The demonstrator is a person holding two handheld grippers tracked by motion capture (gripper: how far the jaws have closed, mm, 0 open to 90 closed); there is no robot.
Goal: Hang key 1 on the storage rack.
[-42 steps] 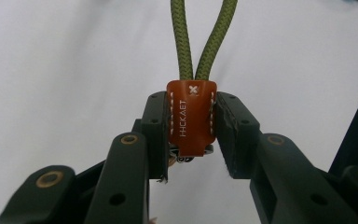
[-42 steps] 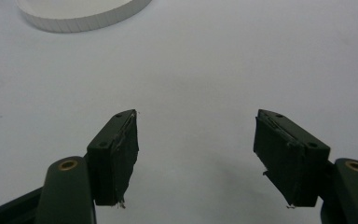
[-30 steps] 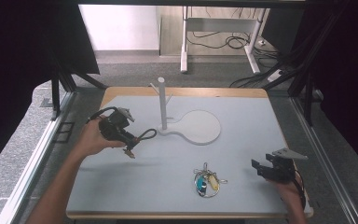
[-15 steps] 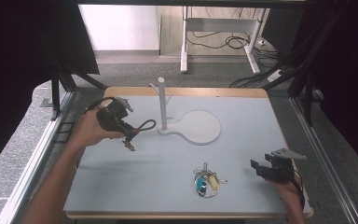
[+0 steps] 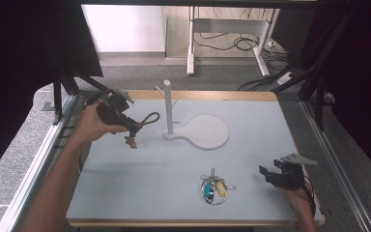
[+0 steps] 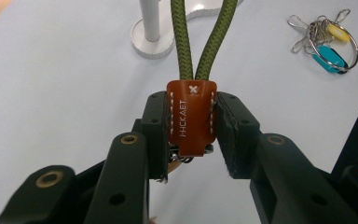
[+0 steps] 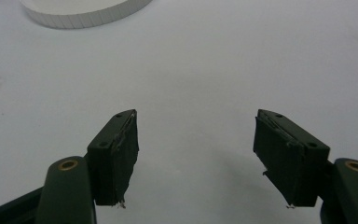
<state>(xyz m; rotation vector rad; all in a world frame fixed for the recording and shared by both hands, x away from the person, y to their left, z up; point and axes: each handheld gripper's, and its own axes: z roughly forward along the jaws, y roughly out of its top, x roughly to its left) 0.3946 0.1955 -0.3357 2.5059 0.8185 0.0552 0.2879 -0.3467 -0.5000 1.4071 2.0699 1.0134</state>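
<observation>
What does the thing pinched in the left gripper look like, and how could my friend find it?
Start at the white stand near the table's far edge and look to its left, where a hand holds the left gripper. It pinches a green rope loop by its orange-brown leather tab. The key bunch lies on the table instead, all metal rings.

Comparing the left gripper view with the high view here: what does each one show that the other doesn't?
Left gripper view alone: the white lettering and stitching on the brown leather tab, with both pads pressed on its sides. High view alone: the person's left hand, the right gripper near the table's right edge, and the floor beyond. Both: the green cord loop, the white stand and the bunch of key rings.
</observation>
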